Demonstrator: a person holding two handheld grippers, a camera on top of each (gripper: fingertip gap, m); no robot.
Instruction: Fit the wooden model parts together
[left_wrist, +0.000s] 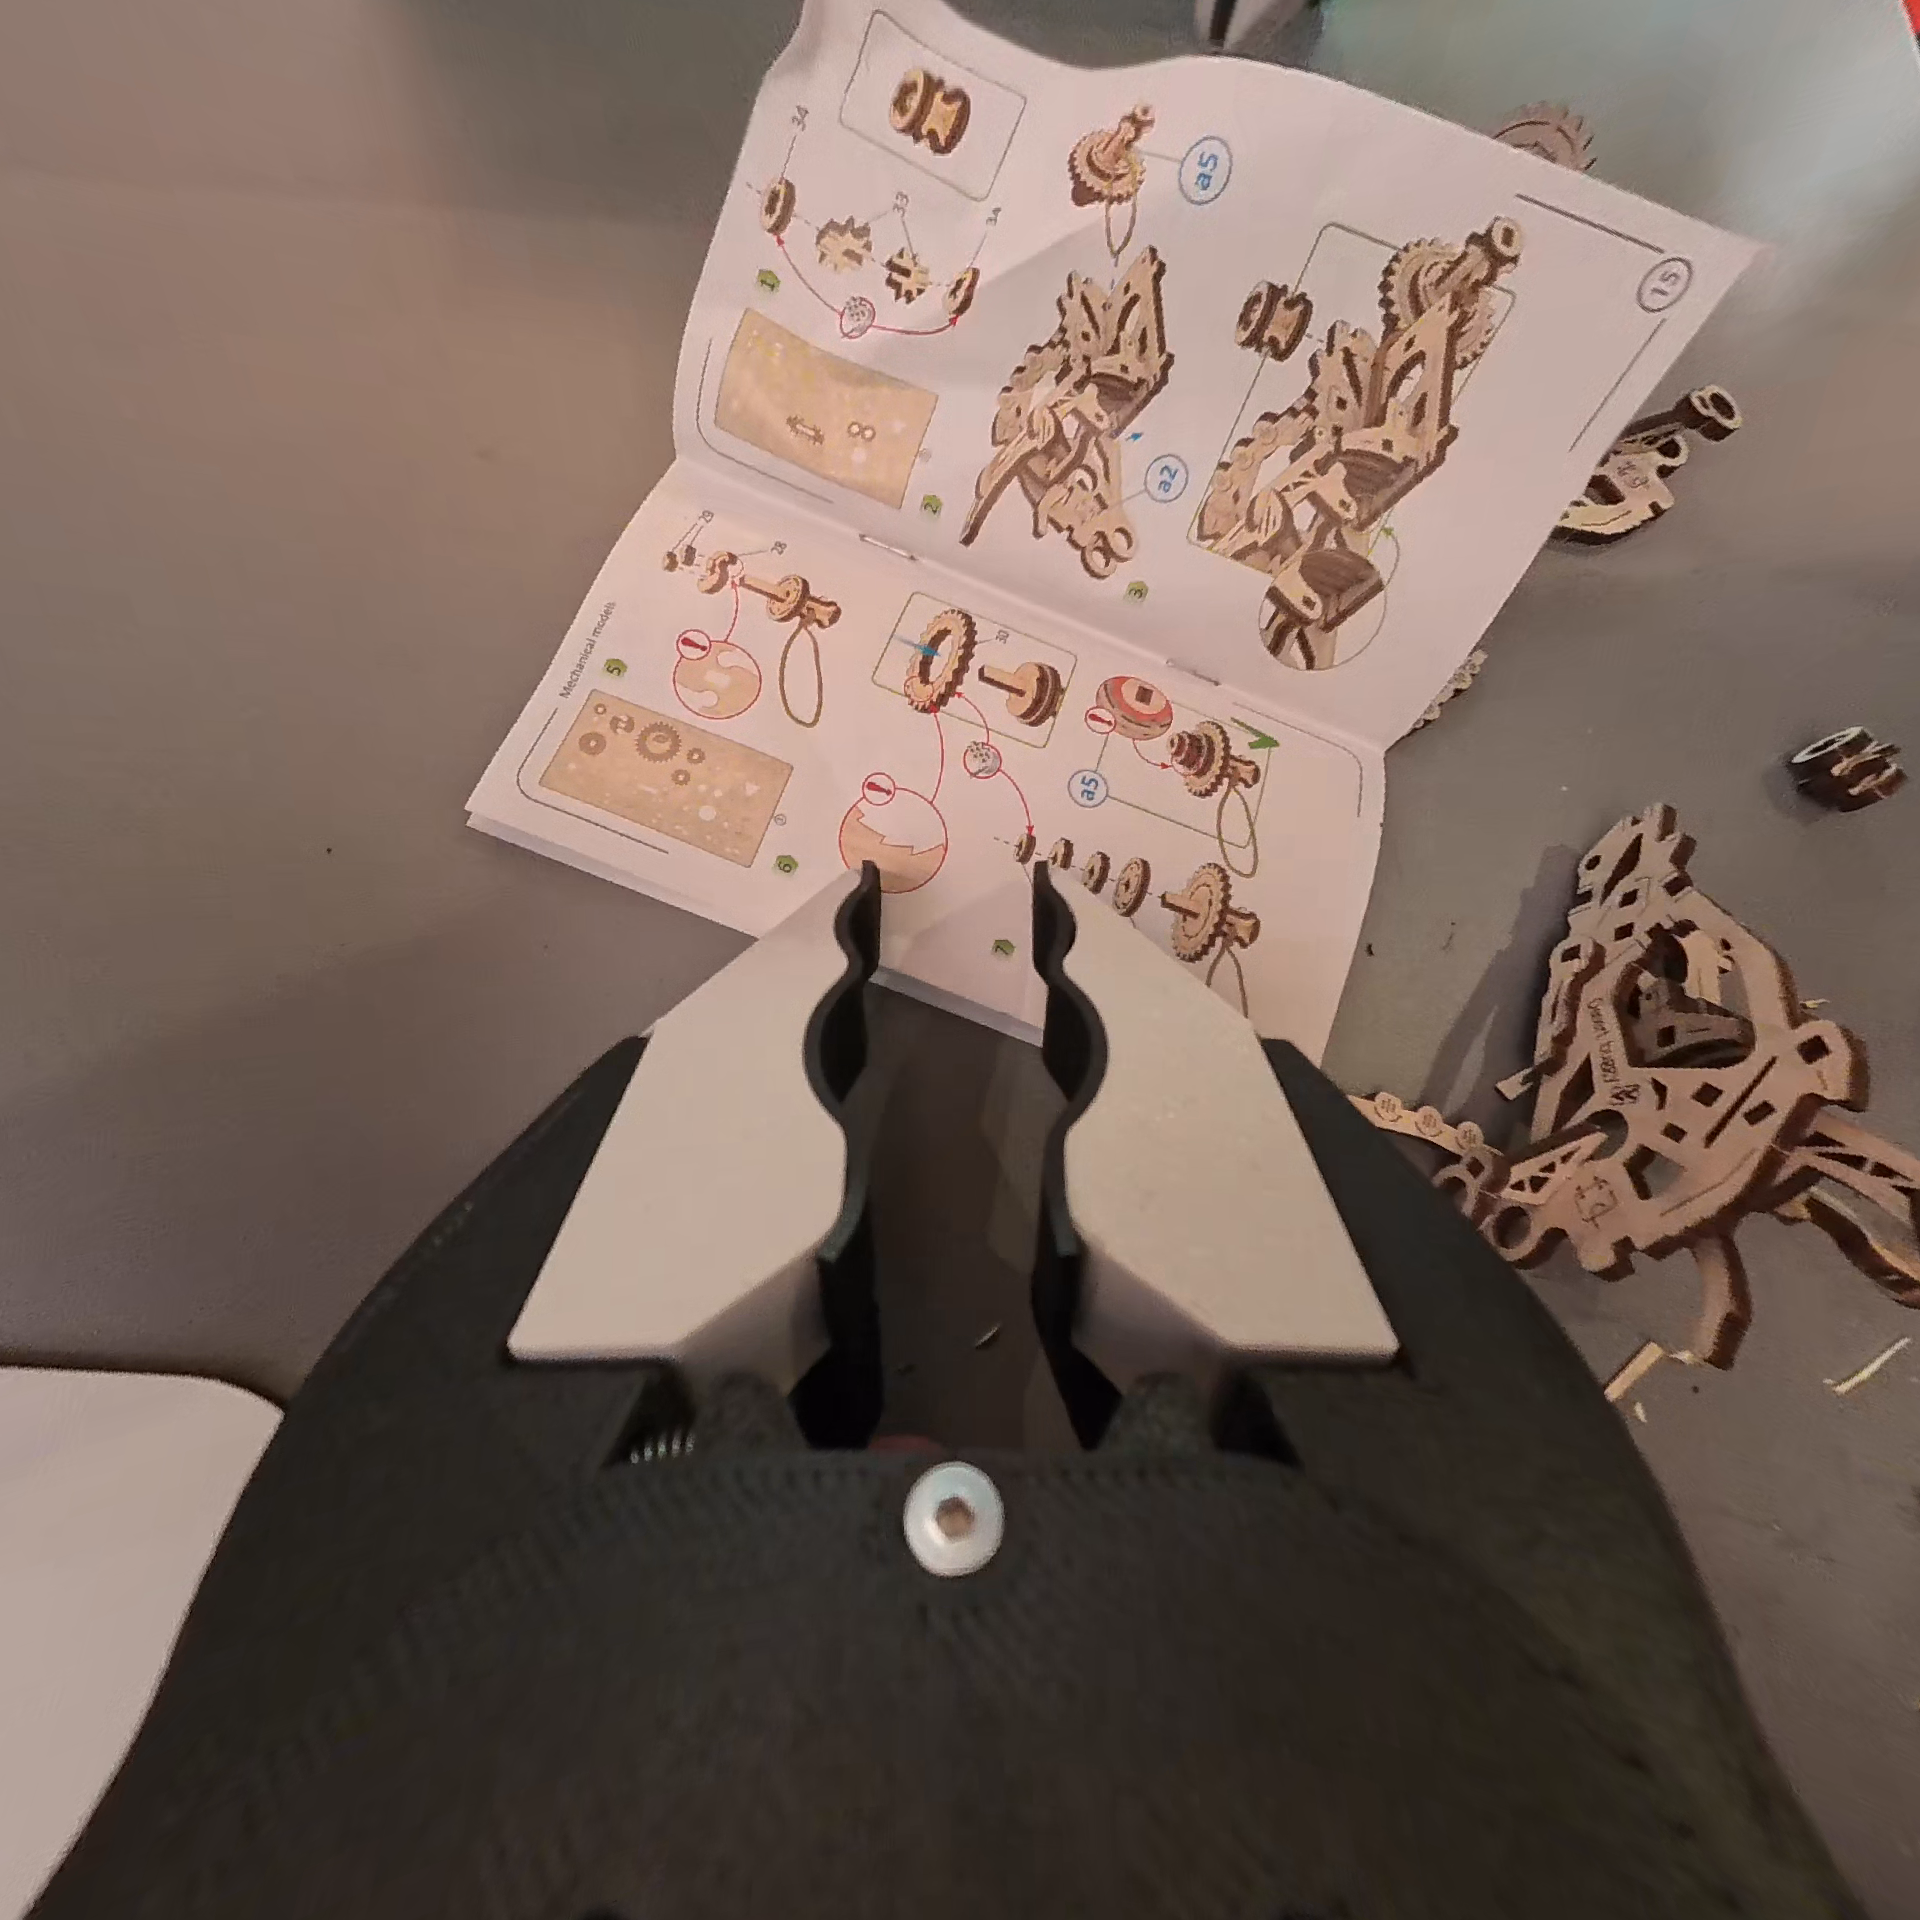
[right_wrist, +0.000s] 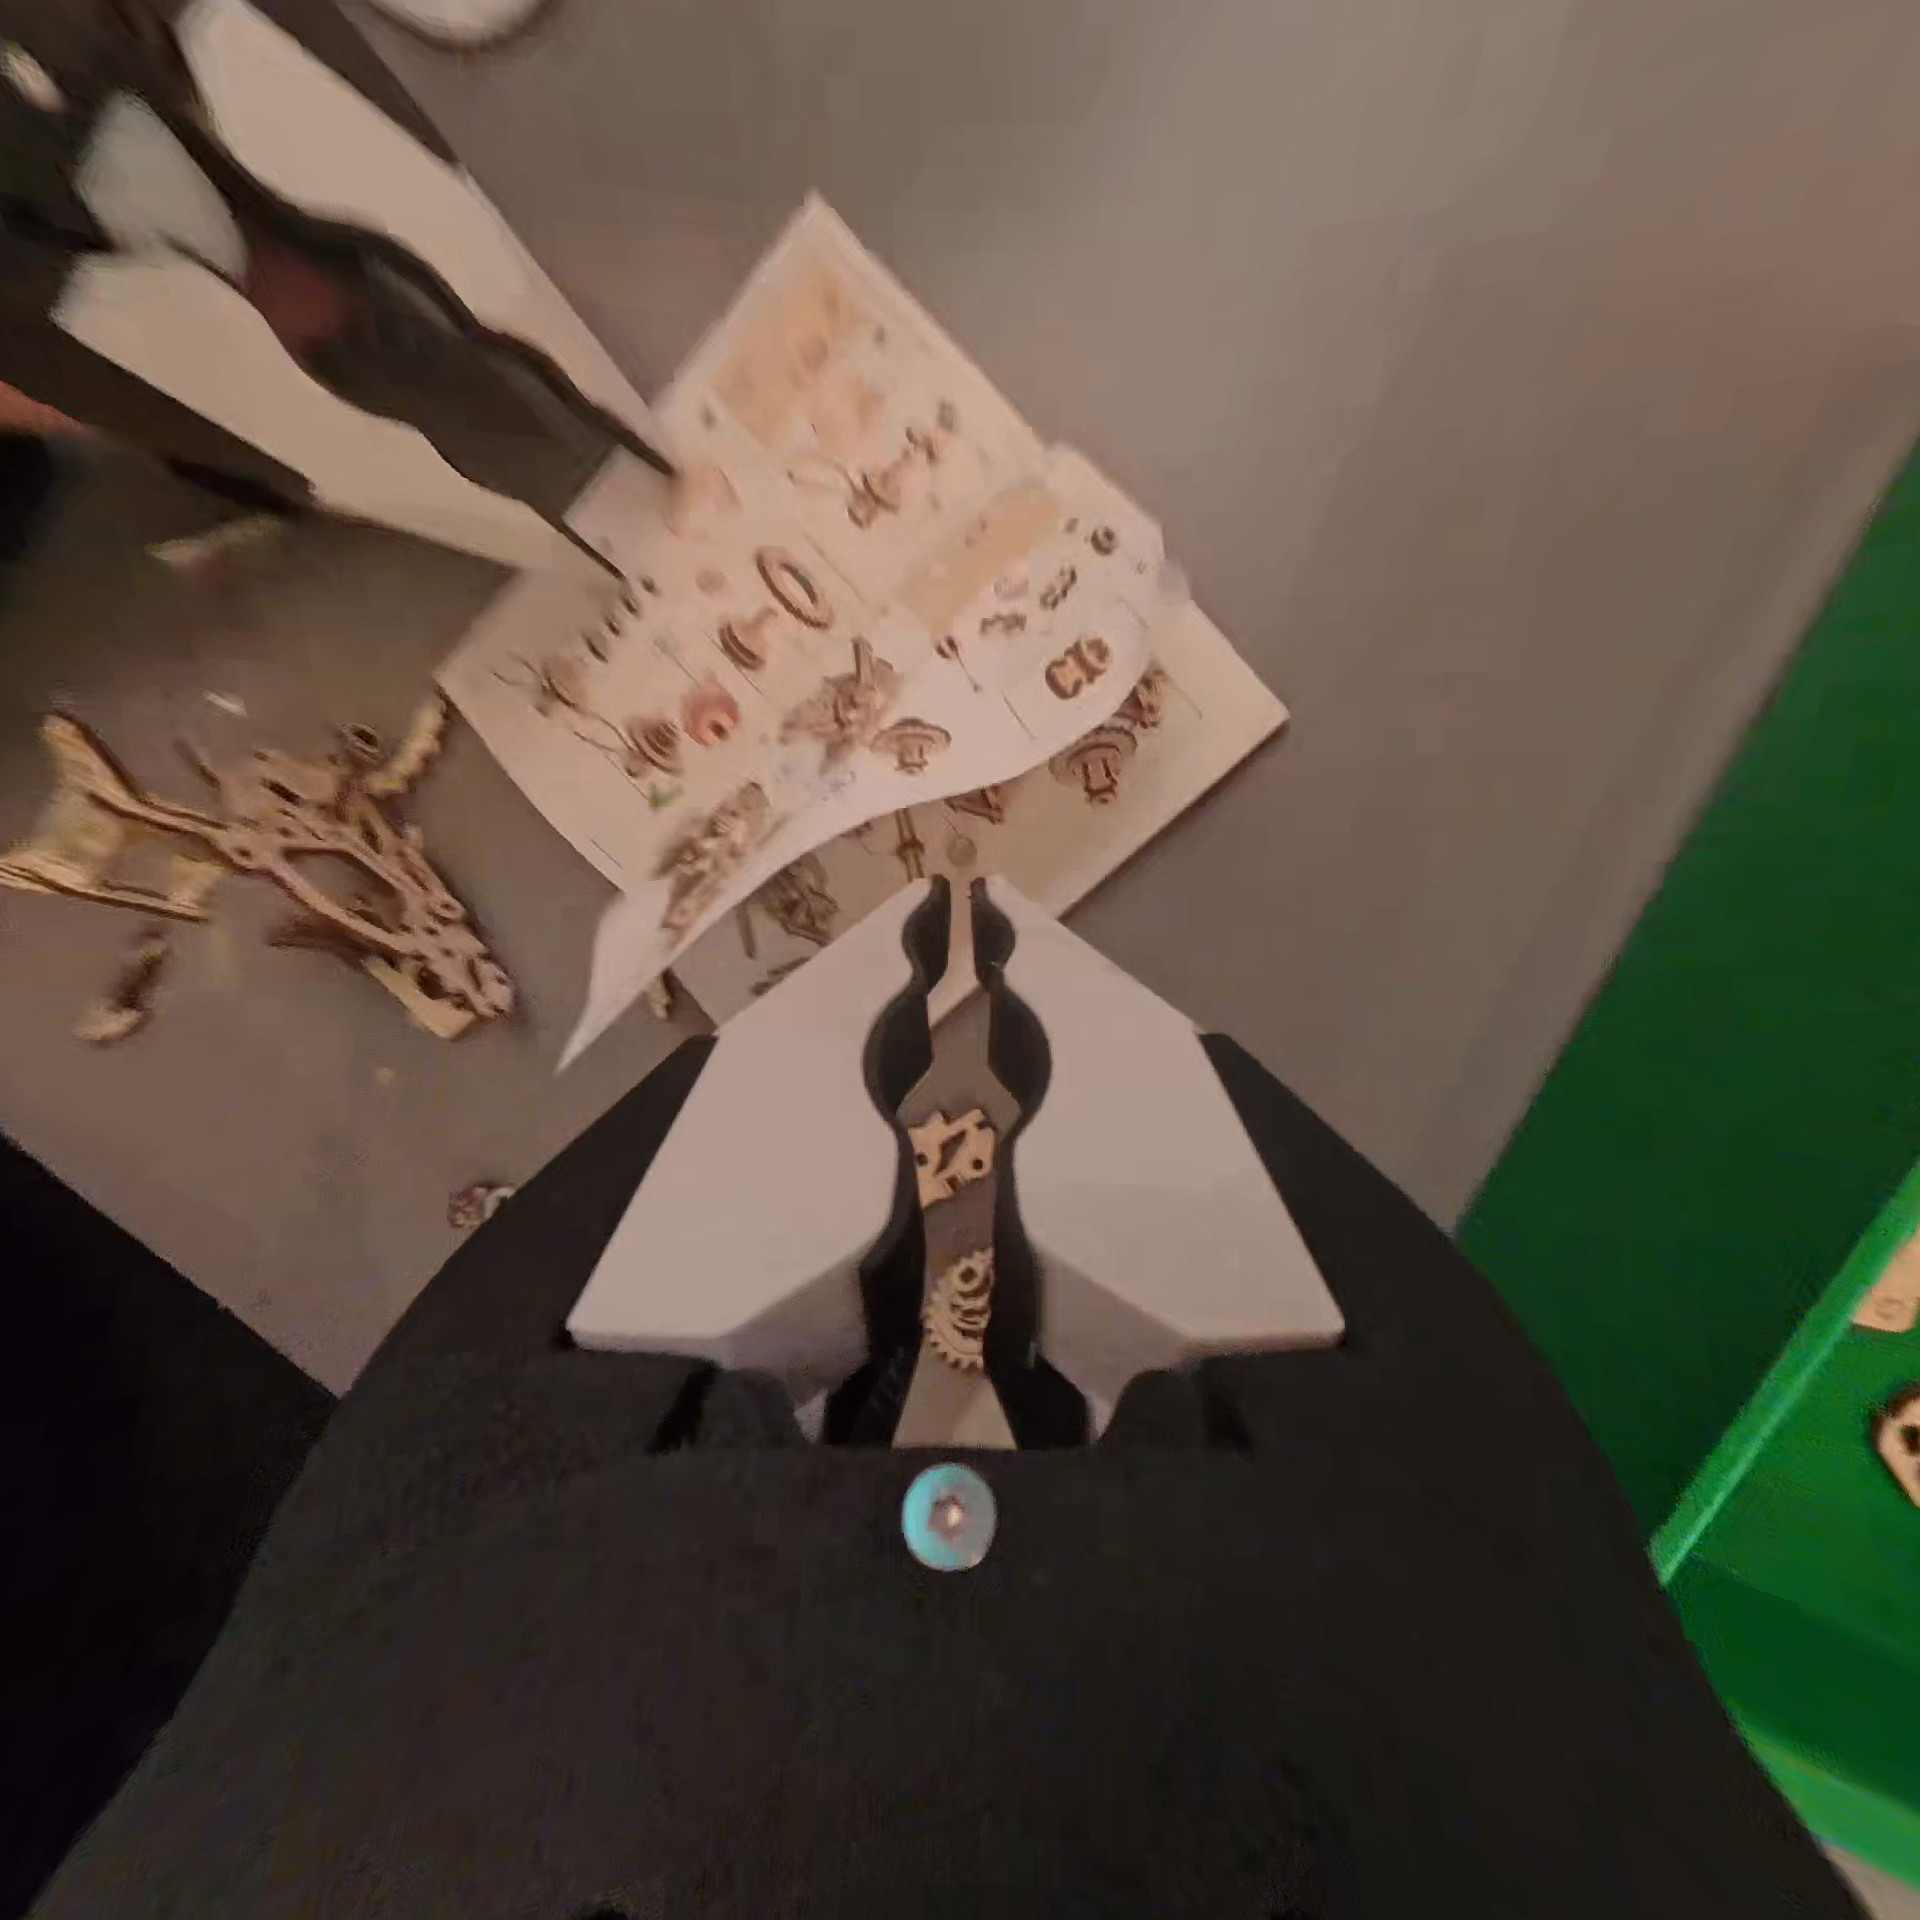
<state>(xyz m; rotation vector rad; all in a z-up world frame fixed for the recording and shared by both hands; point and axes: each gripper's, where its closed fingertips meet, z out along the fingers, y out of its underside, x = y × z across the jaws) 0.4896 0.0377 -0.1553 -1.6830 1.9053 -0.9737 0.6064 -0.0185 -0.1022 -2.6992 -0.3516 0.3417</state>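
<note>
While I've got both wrist cams up, my left gripper (left_wrist: 954, 883) is hanging over the near edge of the instruction booklet (left_wrist: 1039, 499) with its fingers spread and nothing between them. That booklet lies open on the grey table (left_wrist: 260, 623), filling the 12 o'clock part of the left view. Off at 3 to 4 o'clock sits the big wooden model frame (left_wrist: 1704, 1091), flat on the table, with a bit of wooden chain (left_wrist: 1423, 1127) poking out at its near-left side and some splinters beside it. A small dark gear piece (left_wrist: 1849, 767) lies alone at 3 o'clock, well apart from the frame, and another wooden part (left_wrist: 1642, 468) is just past the booklet's right edge at 2 o'clock. On the right cam, which is pretty blurry, my right gripper (right_wrist: 958, 885) has its tips nearly pressed together with only a sliver of gap, and I can't see anything pinched there. A couple of small wooden gears (right_wrist: 956, 1309) show on the table through the slot between the fingers. Same frame (right_wrist: 301, 862) shows at 9 o'clock, a green box (right_wrist: 1766, 1039) at 3 o'clock, and the left gripper (right_wrist: 623, 520) comes in from 10 o'clock over the booklet (right_wrist: 883, 665).
</note>
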